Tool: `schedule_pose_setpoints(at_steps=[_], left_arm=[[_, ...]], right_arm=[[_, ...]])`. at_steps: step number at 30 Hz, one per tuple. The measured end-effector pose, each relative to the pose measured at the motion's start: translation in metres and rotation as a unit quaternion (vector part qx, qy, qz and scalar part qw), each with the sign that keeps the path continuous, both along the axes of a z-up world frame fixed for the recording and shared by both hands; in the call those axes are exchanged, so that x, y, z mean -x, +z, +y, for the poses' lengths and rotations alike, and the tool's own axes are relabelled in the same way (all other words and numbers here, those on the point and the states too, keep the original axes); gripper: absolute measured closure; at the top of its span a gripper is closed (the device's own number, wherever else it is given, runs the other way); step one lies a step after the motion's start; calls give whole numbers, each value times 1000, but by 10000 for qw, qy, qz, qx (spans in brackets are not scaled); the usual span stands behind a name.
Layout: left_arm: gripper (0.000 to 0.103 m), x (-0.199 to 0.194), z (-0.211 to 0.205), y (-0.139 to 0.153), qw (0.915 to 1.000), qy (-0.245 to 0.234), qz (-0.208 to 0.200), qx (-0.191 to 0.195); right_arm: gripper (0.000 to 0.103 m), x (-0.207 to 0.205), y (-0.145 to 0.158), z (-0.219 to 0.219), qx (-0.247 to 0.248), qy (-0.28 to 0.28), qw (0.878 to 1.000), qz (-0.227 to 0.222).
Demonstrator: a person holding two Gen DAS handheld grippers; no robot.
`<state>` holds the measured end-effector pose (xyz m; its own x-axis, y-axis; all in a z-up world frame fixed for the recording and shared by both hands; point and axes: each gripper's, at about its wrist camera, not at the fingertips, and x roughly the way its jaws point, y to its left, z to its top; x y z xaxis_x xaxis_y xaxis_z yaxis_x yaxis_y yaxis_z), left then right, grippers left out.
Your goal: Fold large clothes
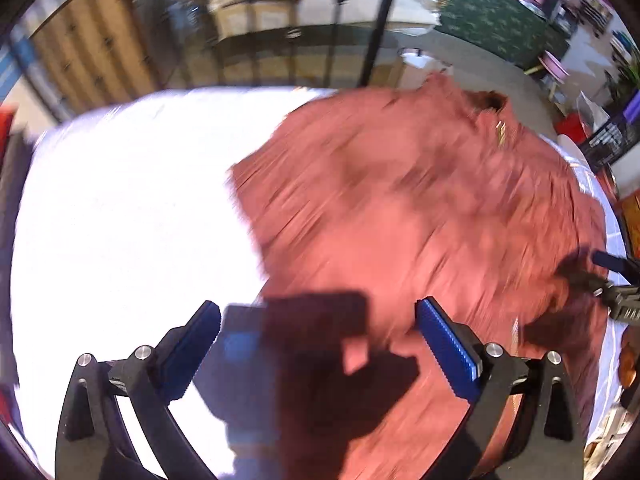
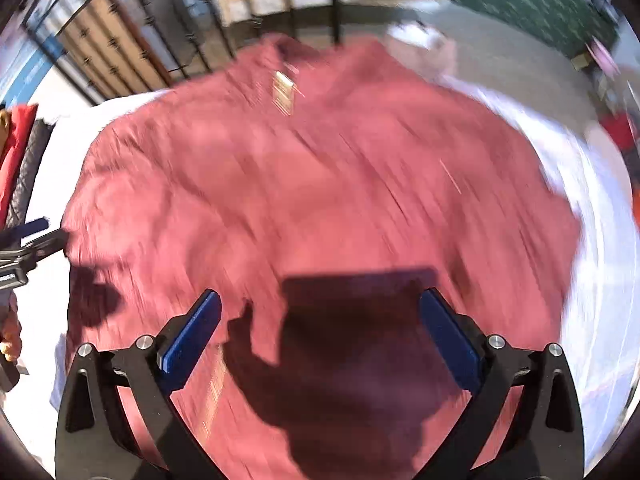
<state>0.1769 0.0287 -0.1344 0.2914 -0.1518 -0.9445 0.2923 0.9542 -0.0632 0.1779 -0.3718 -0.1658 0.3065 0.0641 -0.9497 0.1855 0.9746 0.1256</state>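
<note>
On the white sheet (image 1: 120,200) lies the red shirt (image 2: 320,184), spread flat, collar at 12 o'clock; both views blurred; left gripper (image 1: 318,344) and right gripper (image 2: 320,334) hover with jaws wide apart, holding nothing; I'd pinch a side edge with both, lift low, fold across evenly; wood cabinet (image 1: 92,48) at 10 o'clock, green mat (image 1: 492,12) at 1 o'clock.

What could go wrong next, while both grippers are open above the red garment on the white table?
1. Both views are blurred by motion, so either gripper may close on the wrong spot of the red garment.
2. The garment's far edge seems to reach the rim of the white table; a pull could slide it off.
3. The left gripper and right gripper are open, and the cloth looks wrinkled; a pinch may catch several layers.
</note>
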Motion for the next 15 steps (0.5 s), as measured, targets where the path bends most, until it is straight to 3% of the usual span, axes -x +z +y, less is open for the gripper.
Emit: schedule_pose_setpoints(at_steps=[3, 7, 10, 15], left_arm=[[7, 42, 50, -2, 9990, 269, 279, -230], [9, 92, 89, -2, 9968, 467, 617, -181], [11, 123, 95, -4, 9957, 430, 822, -53], [20, 169, 79, -12, 9952, -32, 970, -126]], right_arm=[[5, 60, -10, -21, -57, -371, 9985, 393], [5, 129, -24, -43, -61, -750, 9932, 886], [5, 169, -32, -51, -181, -1011, 9880, 1158], [8, 212, -41, -45, -614, -1058, 9837, 1318]])
